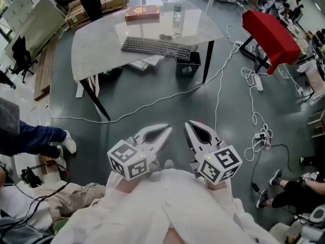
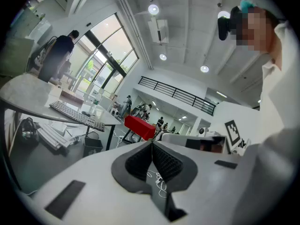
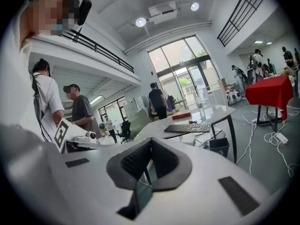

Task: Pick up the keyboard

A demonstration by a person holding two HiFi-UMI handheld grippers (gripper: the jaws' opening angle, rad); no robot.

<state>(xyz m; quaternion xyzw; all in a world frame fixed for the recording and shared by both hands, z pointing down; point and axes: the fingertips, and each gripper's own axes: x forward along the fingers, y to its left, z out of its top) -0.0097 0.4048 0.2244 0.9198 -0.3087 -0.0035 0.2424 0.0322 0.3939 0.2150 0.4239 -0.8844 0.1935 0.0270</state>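
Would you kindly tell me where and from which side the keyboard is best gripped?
I would pinch the keyboard at its near long edge, towards the right end, coming from the near side of the table: it lies flat and thin, and that end seems to reach the table's edge, letting a jaw slip underneath.

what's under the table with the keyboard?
Under the table, at its near edge: a black bin and a stack of flat white items. The table covers whatever sits further back.

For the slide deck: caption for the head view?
Left tool and right tool shut, empty, short of the keyboard on the table.
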